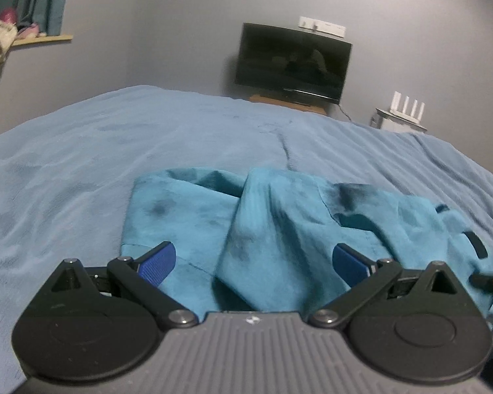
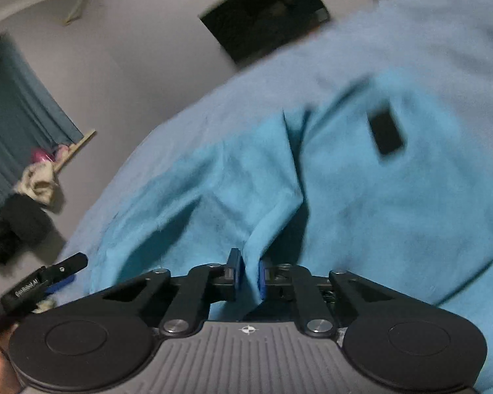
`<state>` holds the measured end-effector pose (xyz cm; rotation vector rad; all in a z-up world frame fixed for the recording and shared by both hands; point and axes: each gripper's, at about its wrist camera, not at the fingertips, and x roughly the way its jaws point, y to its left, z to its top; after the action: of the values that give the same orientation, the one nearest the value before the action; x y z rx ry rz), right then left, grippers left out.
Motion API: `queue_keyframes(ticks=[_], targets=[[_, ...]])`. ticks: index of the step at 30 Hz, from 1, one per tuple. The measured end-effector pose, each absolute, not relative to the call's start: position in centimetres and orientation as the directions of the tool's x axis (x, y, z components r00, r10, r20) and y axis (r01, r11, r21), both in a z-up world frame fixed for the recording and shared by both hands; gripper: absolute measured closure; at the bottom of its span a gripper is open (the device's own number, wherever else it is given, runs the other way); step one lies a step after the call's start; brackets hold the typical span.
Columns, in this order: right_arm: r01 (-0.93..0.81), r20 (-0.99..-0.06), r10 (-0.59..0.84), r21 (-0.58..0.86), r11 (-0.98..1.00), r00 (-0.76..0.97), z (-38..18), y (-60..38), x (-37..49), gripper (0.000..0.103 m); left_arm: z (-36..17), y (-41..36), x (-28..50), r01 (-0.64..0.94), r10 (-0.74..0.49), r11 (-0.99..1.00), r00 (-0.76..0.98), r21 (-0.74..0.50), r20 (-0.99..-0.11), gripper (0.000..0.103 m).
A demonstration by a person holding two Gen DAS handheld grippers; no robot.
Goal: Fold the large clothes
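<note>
A teal garment (image 1: 263,216) lies crumpled on the blue bedspread (image 1: 82,151), with a raised fold running toward my left gripper (image 1: 253,259). The left gripper is open, its blue pads (image 1: 157,262) wide apart on either side of that fold, holding nothing. In the right wrist view my right gripper (image 2: 248,274) is shut on a pinched fold of the same garment (image 2: 361,203) and lifts it off the bed. A black patch (image 2: 386,133) shows on the cloth. The left gripper (image 2: 49,279) shows at the lower left of the right wrist view.
A dark TV (image 1: 292,62) stands on a wooden stand past the far edge of the bed. A white router (image 1: 406,105) sits to its right. A window ledge (image 1: 42,37) with clothes and teal curtains is at the left wall.
</note>
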<state>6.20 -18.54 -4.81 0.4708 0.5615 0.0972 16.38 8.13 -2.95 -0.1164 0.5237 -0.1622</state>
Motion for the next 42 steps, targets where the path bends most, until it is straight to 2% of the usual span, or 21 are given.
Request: queue_keyframes(ticks=[3, 5, 6, 7, 8, 10, 11, 14, 16, 19, 21, 23, 25, 31, 35, 39, 40, 42], targets=[[0.103, -0.509, 0.064, 0.293, 0.95, 0.858, -3.4, -18.5, 5.8, 0.094, -2.7, 7.1, 16.2, 0.168, -0.209, 0.977, 0.855, -0.128, -0.475, 0.0], [0.137, -0.559, 0.029, 0.252, 0.958, 0.829, -3.7, -18.5, 6.2, 0.092, -2.7, 6.3, 16.1, 0.198, -0.217, 0.976, 0.858, -0.09, -0.465, 0.0], [0.153, -0.58, 0.026, 0.257, 0.954, 0.814, -4.1, -18.5, 6.4, 0.088, -2.8, 5.9, 15.9, 0.214, -0.221, 0.974, 0.86, -0.069, -0.46, 0.0], [0.168, -0.584, 0.012, 0.254, 0.952, 0.812, -4.3, -18.3, 6.3, 0.076, -2.9, 5.3, 15.7, 0.236, -0.228, 0.971, 0.862, -0.038, -0.453, 0.0], [0.173, -0.57, -0.009, 0.235, 0.957, 0.822, -4.2, -17.8, 6.2, 0.071, -2.9, 4.9, 15.4, 0.254, -0.232, 0.967, 0.866, -0.01, -0.443, 0.0], [0.14, -0.506, -0.027, 0.187, 0.972, 0.862, -3.5, -16.7, 5.8, 0.047, -3.0, 3.8, 14.8, 0.291, -0.243, 0.955, 0.872, 0.052, -0.424, 0.0], [0.123, -0.48, -0.026, 0.171, 0.978, 0.877, -3.1, -16.2, 5.9, 0.045, -3.1, 3.3, 14.6, 0.312, -0.254, 0.947, 0.871, 0.073, -0.421, 0.0], [0.035, -0.414, 0.031, 0.149, 0.988, 0.91, -2.4, -14.6, 6.3, 0.045, -3.7, 2.0, 14.1, 0.394, -0.312, 0.912, 0.844, 0.11, -0.437, 0.0], [-0.053, -0.4, 0.109, 0.147, 0.988, 0.91, -2.5, -13.5, 6.4, 0.046, -4.6, 1.2, 14.2, 0.432, -0.322, 0.891, 0.817, 0.138, -0.478, 0.0], [-0.152, -0.44, 0.169, 0.075, 0.986, 0.882, -3.7, -11.5, 6.7, 0.048, -6.4, 0.4, 15.4, 0.467, -0.294, 0.872, 0.742, 0.15, -0.602, 0.0], [-0.165, -0.504, 0.135, -0.015, 0.986, 0.853, -4.9, -10.1, 7.4, 0.048, -7.7, 0.5, 16.3, 0.469, -0.275, 0.875, 0.687, 0.121, -0.672, 0.0], [-0.137, -0.551, 0.06, -0.101, 0.985, 0.832, -6.0, -9.7, 8.0, 0.055, -8.7, 1.0, 17.2, 0.456, -0.274, 0.887, 0.643, 0.07, -0.715, 0.0], [-0.082, -0.565, -0.012, -0.141, 0.987, 0.825, -6.6, -10.2, 8.3, 0.055, -9.0, 1.5, 17.6, 0.44, -0.283, 0.897, 0.624, 0.029, -0.728, 0.0], [-0.016, -0.571, -0.008, -0.037, 0.999, 0.821, -7.0, -13.4, 8.8, 0.056, -9.1, 1.7, 17.3, 0.438, -0.282, 0.898, 0.626, 0.029, -0.727, 0.0], [-0.014, -0.553, -0.023, -0.061, 0.998, 0.833, -6.6, -13.4, 7.9, 0.056, -9.1, 1.9, 17.3, 0.434, -0.281, 0.901, 0.628, 0.026, -0.726, 0.0], [-0.045, -0.42, 0.044, 0.008, 0.999, 0.907, -4.6, -12.2, 6.0, 0.037, -9.0, 2.1, 17.2, 0.426, -0.275, 0.904, 0.63, 0.027, -0.726, 0.0], [-0.06, -0.41, 0.06, 0.013, 0.998, 0.91, -4.3, -11.8, 5.8, 0.032, -9.0, 2.2, 17.0, 0.424, -0.274, 0.905, 0.632, 0.028, -0.725, 0.0], [-0.078, -0.482, 0.052, -0.034, 0.996, 0.875, -4.8, -10.5, 6.4, 0.022, -9.1, 2.2, 16.9, 0.422, -0.273, 0.906, 0.635, 0.028, -0.723, 0.0]])
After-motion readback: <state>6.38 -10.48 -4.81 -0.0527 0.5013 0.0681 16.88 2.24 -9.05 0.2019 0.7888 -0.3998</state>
